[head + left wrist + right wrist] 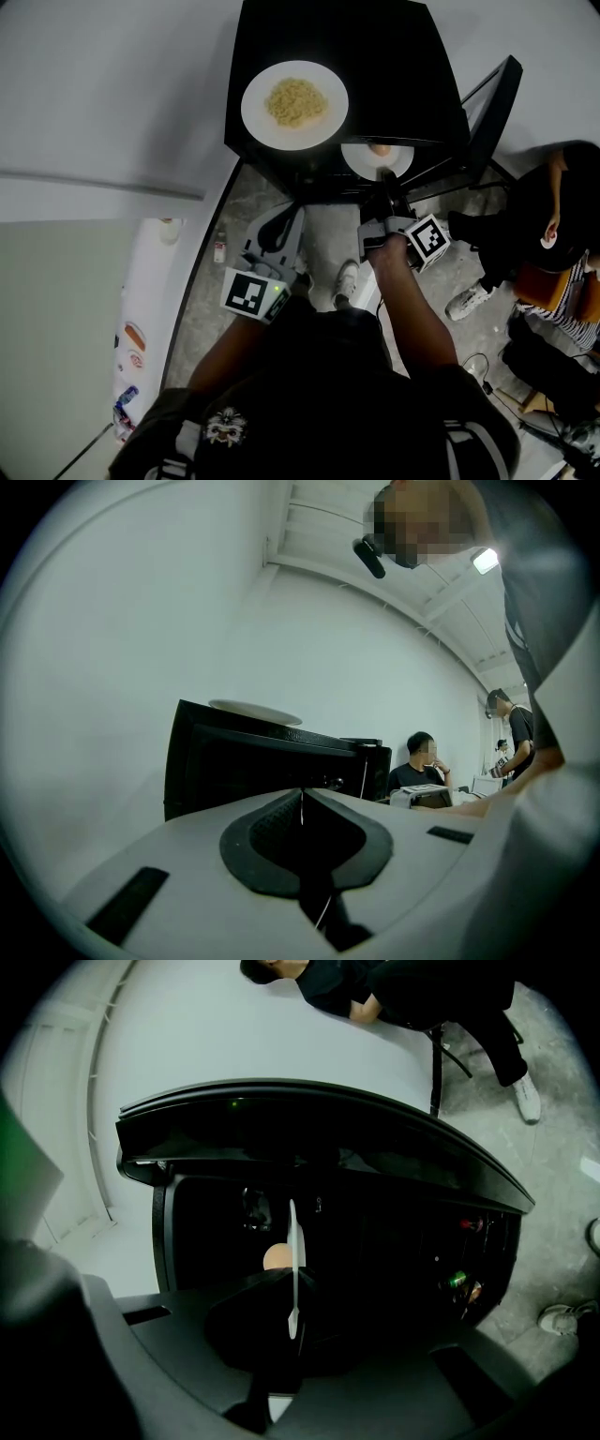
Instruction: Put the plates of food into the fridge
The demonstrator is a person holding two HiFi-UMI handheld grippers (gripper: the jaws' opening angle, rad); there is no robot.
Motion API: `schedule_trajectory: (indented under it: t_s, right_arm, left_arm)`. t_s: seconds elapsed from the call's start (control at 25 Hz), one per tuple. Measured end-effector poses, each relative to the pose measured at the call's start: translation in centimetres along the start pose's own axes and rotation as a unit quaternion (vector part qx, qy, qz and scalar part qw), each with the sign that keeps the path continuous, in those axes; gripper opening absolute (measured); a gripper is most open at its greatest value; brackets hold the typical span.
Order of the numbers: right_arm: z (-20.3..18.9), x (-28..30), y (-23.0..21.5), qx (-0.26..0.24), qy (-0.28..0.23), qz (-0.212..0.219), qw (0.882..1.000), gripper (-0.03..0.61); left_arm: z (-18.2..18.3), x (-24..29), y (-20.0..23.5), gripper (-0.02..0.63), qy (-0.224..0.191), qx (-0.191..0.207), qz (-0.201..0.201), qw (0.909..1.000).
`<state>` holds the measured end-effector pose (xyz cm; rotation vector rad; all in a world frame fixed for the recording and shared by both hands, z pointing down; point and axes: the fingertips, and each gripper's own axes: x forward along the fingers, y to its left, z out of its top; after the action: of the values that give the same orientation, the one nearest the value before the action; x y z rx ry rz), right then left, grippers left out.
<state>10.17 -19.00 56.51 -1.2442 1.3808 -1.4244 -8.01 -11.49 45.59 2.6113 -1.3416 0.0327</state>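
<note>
Right tool (pixel 382 187) (pixel 292 1283): jaws nearly together, clamped on the near rim of a white plate (pixel 356 159) (pixel 293 1241). Its marker cube (pixel 429 240) is on the right side and the person's arm comes up from below in the head view.

In the head view the plate lies flat, face up, rim toward the tool. A round orange-tan piece of food (pixel 379 148) (pixel 275 1257) sits on it. In the right gripper view the plate is edge-on, a thin white line between the jaws running straight away from the camera toward the dark inside. It is round, so no long axis.

The plate is at the open front of the black fridge (pixel 394 75) (pixel 375 1241), with its far part hidden under the fridge's top front edge. Whether it touches a shelf I cannot tell. The fridge door (pixel 492 112) stands open to the right, with small cans in its rack (pixel 459 1281).

Left tool (pixel 279 225) (pixel 302 803): jaws together, nothing between them, held low and left of the right tool, short of the fridge, pointing toward it.

A second plate (pixel 258 117) (pixel 255 711) rests flat on top of the fridge, holding a heap of yellow noodles (pixel 295 101).

A seated person (pixel 553 216) is on the right, well apart from the fridge.
</note>
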Motion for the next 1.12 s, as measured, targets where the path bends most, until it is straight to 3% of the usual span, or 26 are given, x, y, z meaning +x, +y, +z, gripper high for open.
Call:
schedule_trajectory:
  t_s: [1.12]
  right_arm:
    - [1.6,4.4,-0.9,0.005,-0.009,-0.022,1.000,0.034]
  left_arm:
    - [-0.5,1.3,0.0,0.023,0.007,0.013,-0.018,0.9997]
